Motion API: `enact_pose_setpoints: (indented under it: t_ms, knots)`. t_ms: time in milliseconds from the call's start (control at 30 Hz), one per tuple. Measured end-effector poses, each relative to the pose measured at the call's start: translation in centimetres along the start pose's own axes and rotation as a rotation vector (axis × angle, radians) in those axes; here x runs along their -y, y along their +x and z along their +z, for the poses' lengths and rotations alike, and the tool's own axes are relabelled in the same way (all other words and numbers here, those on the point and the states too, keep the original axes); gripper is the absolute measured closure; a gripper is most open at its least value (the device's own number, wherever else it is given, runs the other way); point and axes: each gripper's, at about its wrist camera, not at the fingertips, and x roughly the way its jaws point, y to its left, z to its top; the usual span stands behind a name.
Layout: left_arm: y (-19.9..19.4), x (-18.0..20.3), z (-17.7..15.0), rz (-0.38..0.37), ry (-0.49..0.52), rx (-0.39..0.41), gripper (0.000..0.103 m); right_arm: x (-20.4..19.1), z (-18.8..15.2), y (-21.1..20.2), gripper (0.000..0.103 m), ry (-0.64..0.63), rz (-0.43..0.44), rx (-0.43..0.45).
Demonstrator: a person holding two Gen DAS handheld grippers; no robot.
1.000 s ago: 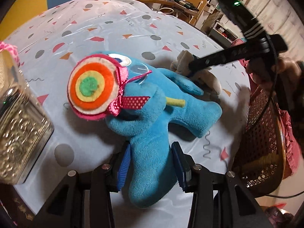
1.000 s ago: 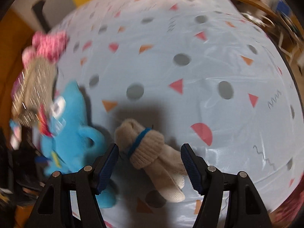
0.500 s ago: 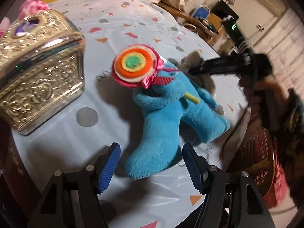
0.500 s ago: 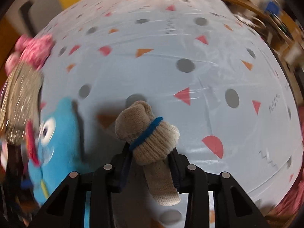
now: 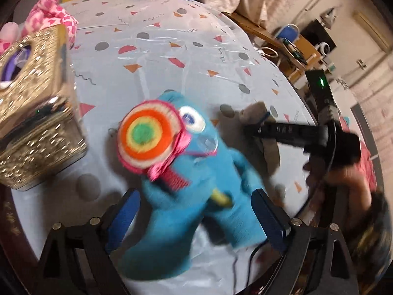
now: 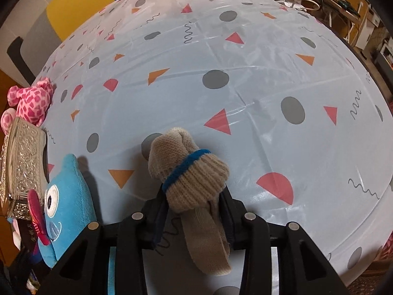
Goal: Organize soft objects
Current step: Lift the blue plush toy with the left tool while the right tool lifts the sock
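Note:
A blue plush toy (image 5: 196, 172) with a round orange and pink felt disc (image 5: 147, 140) lies on the patterned table; it also shows at the left edge of the right wrist view (image 6: 66, 201). My left gripper (image 5: 196, 216) is open, its blue pads on either side of the toy's lower body. My right gripper (image 6: 194, 211) is shut on a beige knitted sock (image 6: 189, 169) with a blue band, held just above the table. In the left wrist view the right gripper (image 5: 255, 130) shows as a black bar beyond the toy, with the sock (image 5: 255, 113) at its tip.
An ornate gold box (image 5: 32, 132) stands left of the toy, also in the right wrist view (image 6: 22, 169). A pink spotted plush (image 6: 32, 100) lies behind it. The tablecloth (image 6: 245, 73) has dots and triangles. A wicker chair and room furniture lie past the table's right edge.
My left gripper let go of the blue toy's leg, opened, pulled back, then came in around its body. My right gripper closed on the sock and lifted it slightly.

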Motion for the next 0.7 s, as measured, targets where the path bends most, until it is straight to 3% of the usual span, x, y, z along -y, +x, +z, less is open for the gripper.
enact_pose_setpoints:
  t_ms: [267, 467, 567, 700]
  knots:
    - [2.7, 1.7, 2.4, 0.116, -0.062, -0.011, 0.007, -1.9, 1.0, 0.6, 0.061, -0.049, -0.032, -0.004]
    - [5.4, 3.3, 2.1, 0.192, 0.076, -0.072, 0.006, -3.3, 1.2, 1.2, 0.060, -0.112, -0.087, -0.007]
    - [6.1, 3.6, 1.8, 0.192, 0.116, -0.079, 0.008, -3.4, 1.3, 1.4, 0.060, -0.118, -0.092, -0.006]
    - [6.9, 1.9, 1.5, 0.113, 0.044, -0.088, 0.015, -3.8, 1.3, 1.6, 0.060, -0.133, -0.101, -0.004]
